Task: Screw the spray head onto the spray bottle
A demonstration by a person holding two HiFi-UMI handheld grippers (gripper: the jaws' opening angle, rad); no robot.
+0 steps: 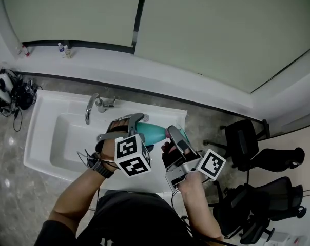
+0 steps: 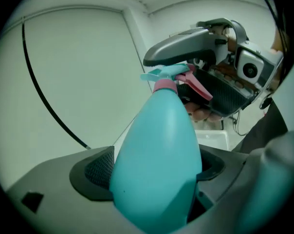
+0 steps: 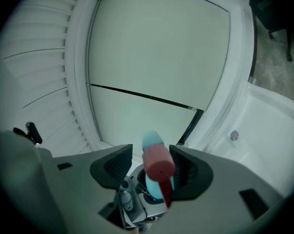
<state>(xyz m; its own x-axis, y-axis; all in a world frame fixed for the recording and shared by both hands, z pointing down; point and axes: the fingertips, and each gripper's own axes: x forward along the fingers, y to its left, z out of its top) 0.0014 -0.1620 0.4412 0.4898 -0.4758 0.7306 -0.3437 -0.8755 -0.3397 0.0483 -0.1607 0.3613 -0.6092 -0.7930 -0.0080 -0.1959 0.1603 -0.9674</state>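
Observation:
A teal spray bottle (image 2: 156,145) lies on its side over the sink, and my left gripper (image 2: 154,169) is shut on its wide body. In the head view the bottle (image 1: 156,132) points right from the left gripper (image 1: 144,132) toward the right gripper (image 1: 176,138). The spray head (image 2: 165,77), teal with a pink collar and trigger, sits on the bottle's neck. My right gripper (image 3: 153,164) has its jaws either side of the pink collar (image 3: 158,162). There is a gap at the left pad, so it is not clamped.
Below the hands is a white sink (image 1: 62,137) with a chrome faucet (image 1: 93,106). Small bottles (image 1: 62,49) stand on the window ledge. Cables and gear (image 1: 11,94) lie at the sink's left end. Black office chairs (image 1: 247,142) stand on the right.

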